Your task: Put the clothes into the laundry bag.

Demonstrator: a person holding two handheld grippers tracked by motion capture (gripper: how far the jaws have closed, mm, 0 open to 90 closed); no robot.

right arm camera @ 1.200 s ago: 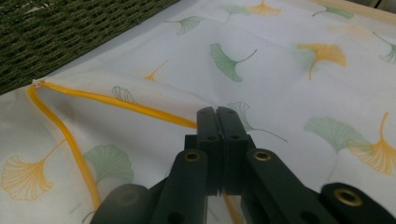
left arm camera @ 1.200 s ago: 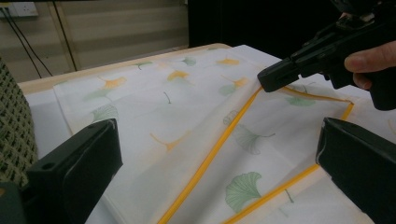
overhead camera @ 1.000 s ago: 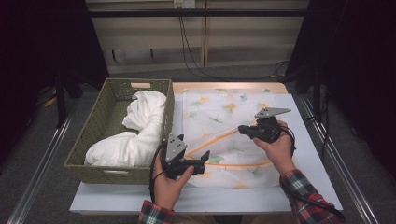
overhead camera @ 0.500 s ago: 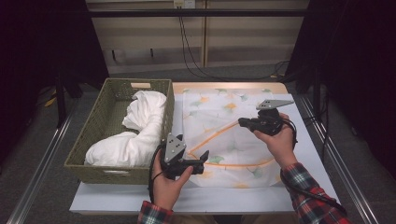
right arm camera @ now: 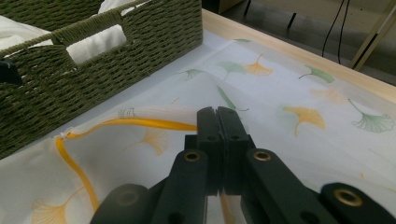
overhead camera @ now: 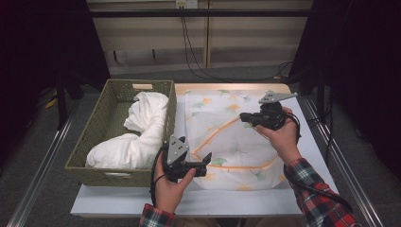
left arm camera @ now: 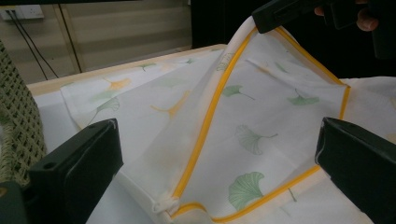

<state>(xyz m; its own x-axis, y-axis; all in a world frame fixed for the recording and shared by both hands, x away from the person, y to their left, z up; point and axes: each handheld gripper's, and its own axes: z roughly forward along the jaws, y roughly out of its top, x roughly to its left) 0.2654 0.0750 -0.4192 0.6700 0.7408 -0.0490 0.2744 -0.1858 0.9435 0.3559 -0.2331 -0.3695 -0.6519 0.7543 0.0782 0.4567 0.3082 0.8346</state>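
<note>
A white mesh bag (overhead camera: 231, 142) printed with ginkgo leaves and edged by an orange zip lies flat on the table. My right gripper (overhead camera: 242, 117) is shut on the bag's zip edge and holds that edge raised off the table. In the right gripper view the jaws (right arm camera: 217, 112) meet on the orange zip line (right arm camera: 140, 123). My left gripper (overhead camera: 206, 165) stands open just off the bag's near left corner. In the left gripper view the bag (left arm camera: 261, 121) rises like a tent between its jaws (left arm camera: 217, 140) up to the right gripper (left arm camera: 261, 16).
A green woven basket (overhead camera: 94, 137) holding a bundled white cloth (overhead camera: 142, 127) stands at the table's left, close beside the bag. Its handle wall (right arm camera: 93, 70) shows in the right gripper view. The table's wooden far edge (overhead camera: 231, 87) lies behind the bag.
My right gripper has risen and drifted a little to the right, drawing the bag's zip edge up with it. The left gripper has stayed put.
</note>
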